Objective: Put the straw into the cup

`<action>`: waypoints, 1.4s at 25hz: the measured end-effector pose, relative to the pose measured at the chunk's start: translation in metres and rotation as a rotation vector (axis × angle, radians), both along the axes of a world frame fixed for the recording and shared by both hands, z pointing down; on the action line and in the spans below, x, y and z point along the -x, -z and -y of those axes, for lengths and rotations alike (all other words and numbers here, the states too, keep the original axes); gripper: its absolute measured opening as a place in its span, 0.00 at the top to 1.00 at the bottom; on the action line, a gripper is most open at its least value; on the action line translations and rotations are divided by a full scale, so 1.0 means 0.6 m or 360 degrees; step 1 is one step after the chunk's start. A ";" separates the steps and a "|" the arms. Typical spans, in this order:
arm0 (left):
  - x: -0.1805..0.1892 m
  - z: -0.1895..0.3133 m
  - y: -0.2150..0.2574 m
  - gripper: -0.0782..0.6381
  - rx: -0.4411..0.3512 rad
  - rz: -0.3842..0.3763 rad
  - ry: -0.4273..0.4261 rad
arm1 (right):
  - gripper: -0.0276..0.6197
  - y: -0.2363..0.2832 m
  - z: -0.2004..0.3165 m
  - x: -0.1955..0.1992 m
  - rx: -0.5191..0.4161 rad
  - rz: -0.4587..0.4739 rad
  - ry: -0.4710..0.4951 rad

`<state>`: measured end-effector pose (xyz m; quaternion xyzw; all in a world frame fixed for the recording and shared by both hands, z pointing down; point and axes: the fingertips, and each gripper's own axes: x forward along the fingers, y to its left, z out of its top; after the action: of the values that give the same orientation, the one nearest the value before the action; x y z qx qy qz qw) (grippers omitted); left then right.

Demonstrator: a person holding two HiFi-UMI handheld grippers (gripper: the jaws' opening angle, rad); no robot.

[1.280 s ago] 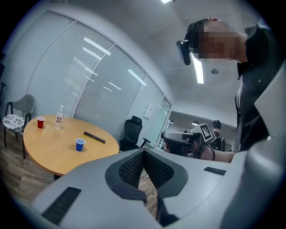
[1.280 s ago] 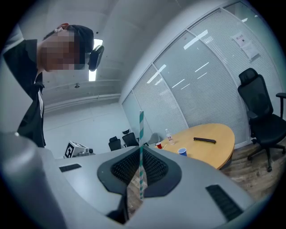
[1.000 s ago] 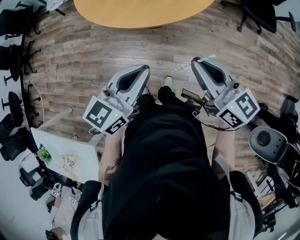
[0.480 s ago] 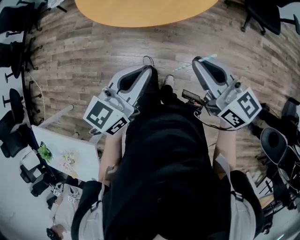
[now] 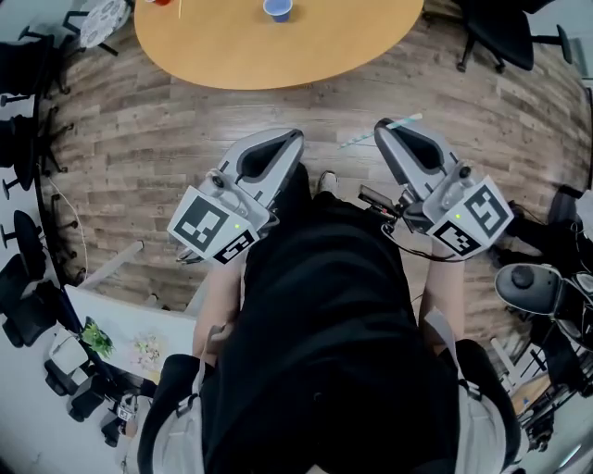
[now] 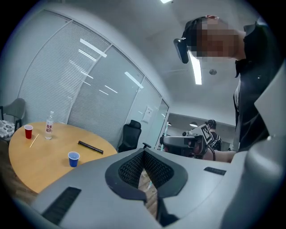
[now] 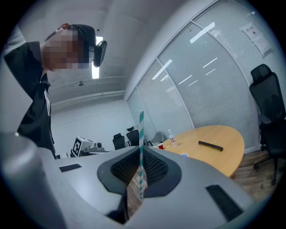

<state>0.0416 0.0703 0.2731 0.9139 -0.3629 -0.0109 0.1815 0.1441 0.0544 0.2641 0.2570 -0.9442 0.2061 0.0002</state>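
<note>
The grey right gripper (image 5: 384,130) was clamped on the thin teal-and-white striped paper straw (image 7: 141,134), the grey left gripper (image 5: 295,139) had its jaws together on nothing, and the small blue cup (image 5: 278,9) stood well apart from both on the round wooden table (image 5: 232,56).

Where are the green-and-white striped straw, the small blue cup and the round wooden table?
green-and-white striped straw (image 7: 141,152): right gripper view, middle of its shaft.
small blue cup (image 6: 73,159): left gripper view, its side wall.
round wooden table (image 5: 306,46): head view, bare top.
</note>
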 end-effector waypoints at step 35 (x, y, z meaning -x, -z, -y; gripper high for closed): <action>0.198 0.195 -0.031 0.88 0.0041 -0.0078 -0.0106 | 0.91 0.000 0.202 0.164 0.0059 -0.0116 -0.0235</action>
<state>-0.0771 -0.0468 0.2918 0.9225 -0.3278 -0.0227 0.2023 0.0458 -0.0670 0.2643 0.3333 -0.9180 0.2135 0.0242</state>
